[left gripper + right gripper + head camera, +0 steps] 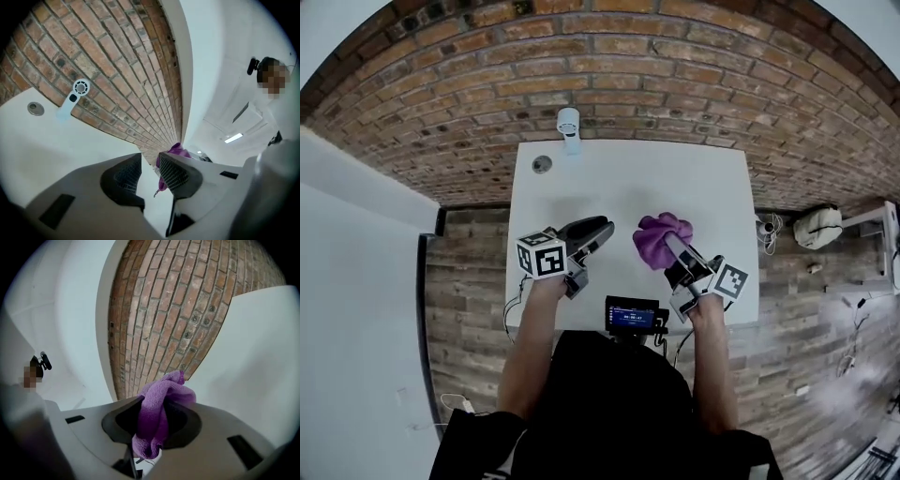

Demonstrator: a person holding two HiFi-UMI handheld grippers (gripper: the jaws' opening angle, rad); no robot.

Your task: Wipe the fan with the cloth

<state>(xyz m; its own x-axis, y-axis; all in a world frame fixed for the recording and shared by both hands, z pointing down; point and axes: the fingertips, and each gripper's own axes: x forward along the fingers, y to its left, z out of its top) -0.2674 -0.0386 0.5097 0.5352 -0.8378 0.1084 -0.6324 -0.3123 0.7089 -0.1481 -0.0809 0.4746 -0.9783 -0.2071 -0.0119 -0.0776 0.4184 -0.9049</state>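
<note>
The small white fan [568,127] sits at the far edge of the surface [581,187], well apart from the purple cloth [661,234], which the right tool [677,248] grips in a bunch. The left tool [598,232] is empty with its jaws apart, and I'd steady the fan with it while wiping gently.

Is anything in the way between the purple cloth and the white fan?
Nothing visible. Only bare white table lies between the crumpled purple cloth in the right gripper and the small white fan at the far edge. The round grey disc sits aside.
</note>
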